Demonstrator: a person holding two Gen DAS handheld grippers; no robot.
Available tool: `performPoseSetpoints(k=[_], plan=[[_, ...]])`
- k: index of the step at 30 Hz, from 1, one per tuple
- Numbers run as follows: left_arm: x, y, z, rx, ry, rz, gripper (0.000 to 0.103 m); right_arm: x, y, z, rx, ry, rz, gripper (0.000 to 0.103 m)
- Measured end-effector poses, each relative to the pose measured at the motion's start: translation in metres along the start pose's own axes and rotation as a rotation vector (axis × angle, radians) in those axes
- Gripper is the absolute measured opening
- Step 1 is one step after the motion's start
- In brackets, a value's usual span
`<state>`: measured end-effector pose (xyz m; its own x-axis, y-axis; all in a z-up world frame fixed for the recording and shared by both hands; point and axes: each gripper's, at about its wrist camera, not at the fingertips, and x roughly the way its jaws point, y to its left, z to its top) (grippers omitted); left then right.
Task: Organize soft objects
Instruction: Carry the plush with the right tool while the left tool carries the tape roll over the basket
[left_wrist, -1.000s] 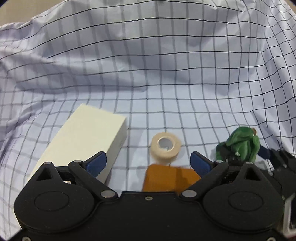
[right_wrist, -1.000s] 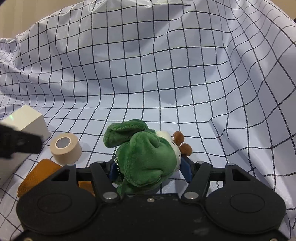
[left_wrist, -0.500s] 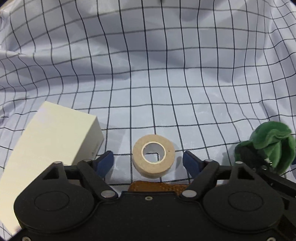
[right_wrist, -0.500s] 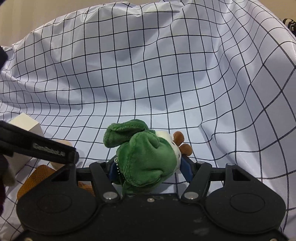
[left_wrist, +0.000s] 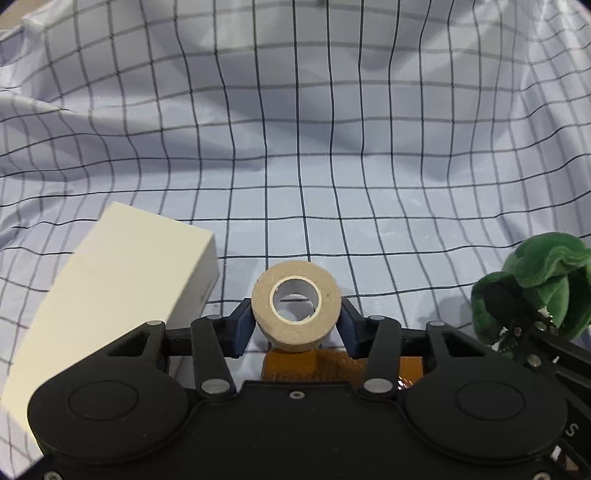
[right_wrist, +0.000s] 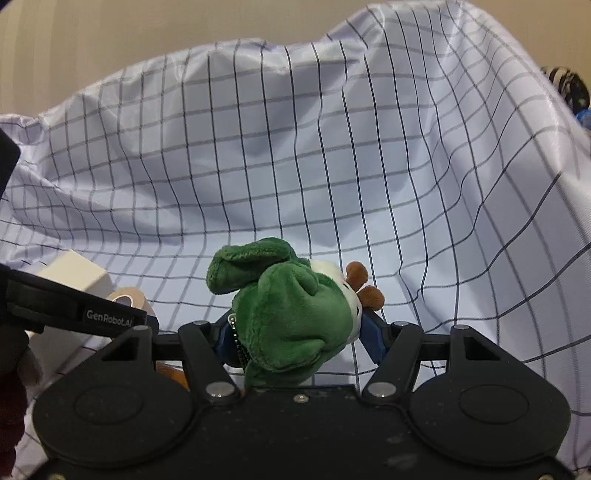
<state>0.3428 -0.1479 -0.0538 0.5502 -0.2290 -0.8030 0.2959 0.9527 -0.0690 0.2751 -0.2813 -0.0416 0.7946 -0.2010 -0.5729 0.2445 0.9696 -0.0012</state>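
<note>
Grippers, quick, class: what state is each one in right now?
Left gripper: shut on the tape roll.
Right gripper: shut on the green plush toy.

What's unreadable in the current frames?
- Orange object: left wrist view, mostly hidden under the left gripper body and tape roll; cannot identify.
- White box: cut off at that view's left edge.
- Green plush: right wrist view, underside hidden by the right gripper body.
- Patterned item: right edge, too small.
</note>
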Motion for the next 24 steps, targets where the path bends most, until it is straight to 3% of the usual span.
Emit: performPoseSetpoints(k=[12,17,24], plan=[[-0.113,0.017,-0.035,0.002,-0.126,-0.021,0.047,-0.114,0.019,0.010,-0.026,-0.153,0.061,0.064],[-0.163,0.026,-0.062,0.021,-0.185,-0.007,0.047,-0.180,0.027,0.000,-0.044,-0.238,0.084,0.065],[-0.223,0.031,-0.110,0.019,-0.242,0.002,0.047,-0.256,0.025,-0.026,-0.027,-0.289,0.126,0.065]])
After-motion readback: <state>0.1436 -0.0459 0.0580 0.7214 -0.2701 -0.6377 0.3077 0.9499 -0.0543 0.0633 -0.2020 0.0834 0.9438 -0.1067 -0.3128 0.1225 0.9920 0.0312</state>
